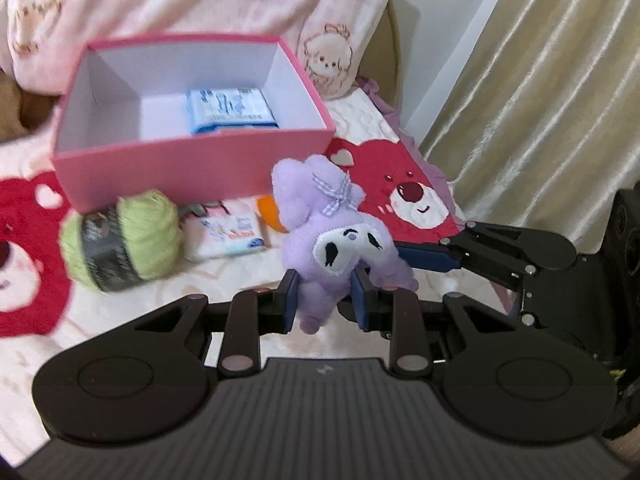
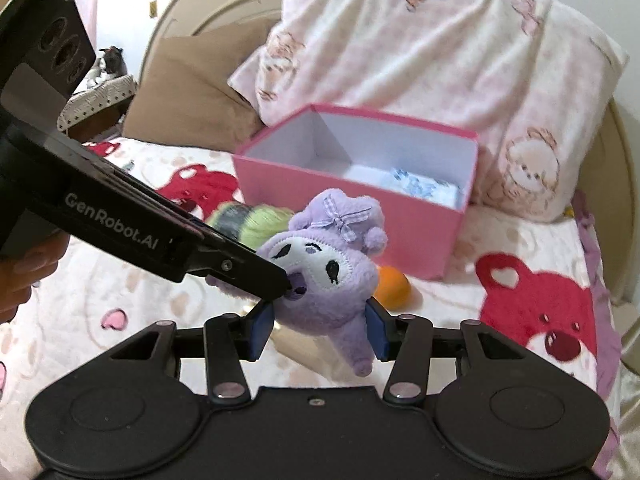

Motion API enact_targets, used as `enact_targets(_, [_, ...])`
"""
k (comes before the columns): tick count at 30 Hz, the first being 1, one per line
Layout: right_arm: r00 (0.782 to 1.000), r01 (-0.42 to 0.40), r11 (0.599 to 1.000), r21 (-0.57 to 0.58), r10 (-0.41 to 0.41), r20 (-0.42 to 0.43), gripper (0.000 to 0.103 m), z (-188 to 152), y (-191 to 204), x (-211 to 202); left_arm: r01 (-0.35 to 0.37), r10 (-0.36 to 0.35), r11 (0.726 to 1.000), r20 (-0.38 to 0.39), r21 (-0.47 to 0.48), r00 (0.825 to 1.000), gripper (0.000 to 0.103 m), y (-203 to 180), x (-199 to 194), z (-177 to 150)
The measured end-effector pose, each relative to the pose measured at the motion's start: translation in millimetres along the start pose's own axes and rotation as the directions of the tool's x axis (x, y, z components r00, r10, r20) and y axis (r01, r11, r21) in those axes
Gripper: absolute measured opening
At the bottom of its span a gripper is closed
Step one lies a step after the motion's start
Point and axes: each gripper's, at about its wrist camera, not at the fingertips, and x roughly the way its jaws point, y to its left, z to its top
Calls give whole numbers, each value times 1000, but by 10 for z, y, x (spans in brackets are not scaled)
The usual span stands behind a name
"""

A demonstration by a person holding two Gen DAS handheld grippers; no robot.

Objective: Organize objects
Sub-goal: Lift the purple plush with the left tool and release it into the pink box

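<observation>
A purple plush toy (image 1: 340, 240) with a white face and checked bow is held above the bed between both grippers. My left gripper (image 1: 325, 304) is shut on its lower body. My right gripper (image 2: 320, 328) has the toy (image 2: 324, 276) between its blue pads; its jaws stand wide and contact is unclear. In the left wrist view the right gripper's fingers (image 1: 428, 258) reach the toy from the right. An open pink box (image 1: 192, 148) behind holds a blue-white tissue pack (image 1: 230, 110); the box also shows in the right wrist view (image 2: 352, 200).
On the bear-print bedspread (image 1: 412, 196) lie a green yarn ball (image 1: 124, 240), a second tissue pack (image 1: 228, 236) and an orange ball (image 2: 394, 286). A pink pillow (image 2: 440, 48) leans behind the box. A curtain (image 1: 540, 80) hangs at the right.
</observation>
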Motion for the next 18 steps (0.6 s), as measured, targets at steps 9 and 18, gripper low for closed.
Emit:
enact_targets(9, [999,4,999,-42,-3,33,54,373,266,53,-44,44,999,13,-22,999,26,229,-310,305])
enact_targets(18, [998,-43,998,-38,45,48,54,1053,149,341,-138,138,990,3,-5,990,26,491,-364,1020])
